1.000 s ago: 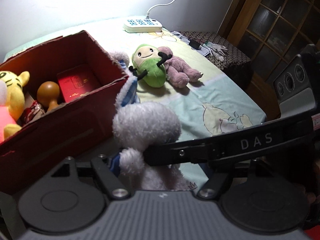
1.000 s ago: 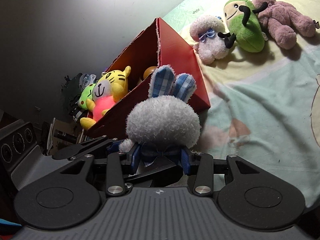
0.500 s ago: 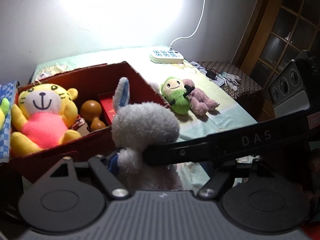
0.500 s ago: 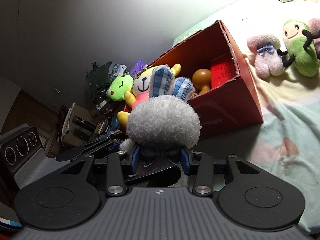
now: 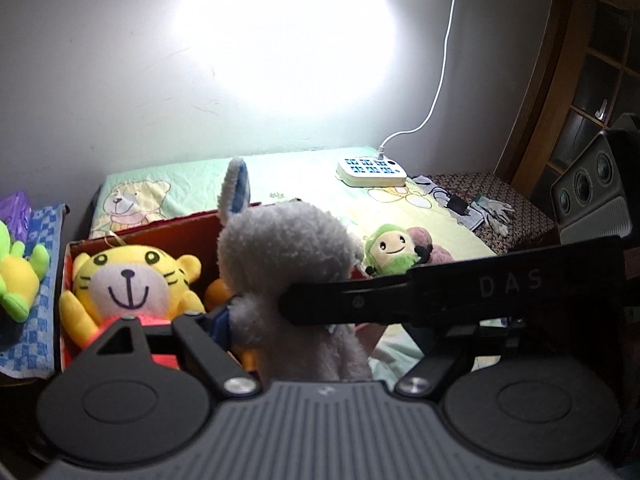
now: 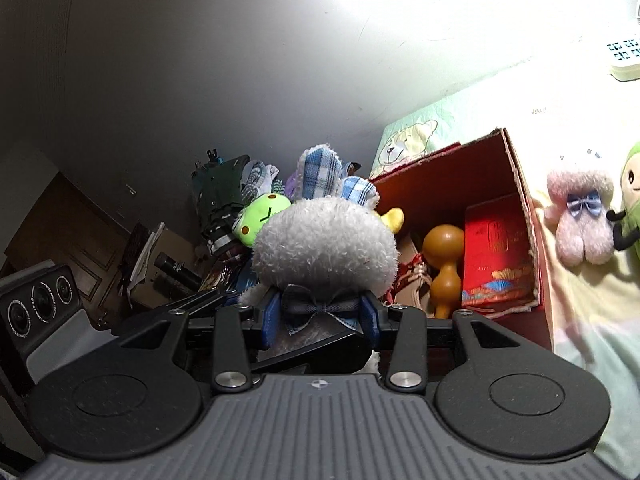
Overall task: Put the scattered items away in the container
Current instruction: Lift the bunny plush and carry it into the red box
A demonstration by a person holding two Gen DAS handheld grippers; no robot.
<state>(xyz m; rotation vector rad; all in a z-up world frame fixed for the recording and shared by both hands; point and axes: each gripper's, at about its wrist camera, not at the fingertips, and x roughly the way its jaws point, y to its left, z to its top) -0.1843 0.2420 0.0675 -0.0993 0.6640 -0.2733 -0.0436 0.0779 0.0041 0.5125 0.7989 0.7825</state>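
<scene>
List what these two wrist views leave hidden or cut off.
- Left wrist view: the bunny plush hides most of the wooden gourd inside the red box.
- Right wrist view: the bunny plush hides nearly all of the yellow tiger plush.
- Right wrist view: the picture's right edge cuts off the green plush.

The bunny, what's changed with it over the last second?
The bunny, clamped in the right gripper, has been lifted from beside the box to above its near edge. The left gripper rose alongside it, and its jaws have just been opening, with the bunny between them. The tiger, gourd and bed toys stayed put.
</scene>
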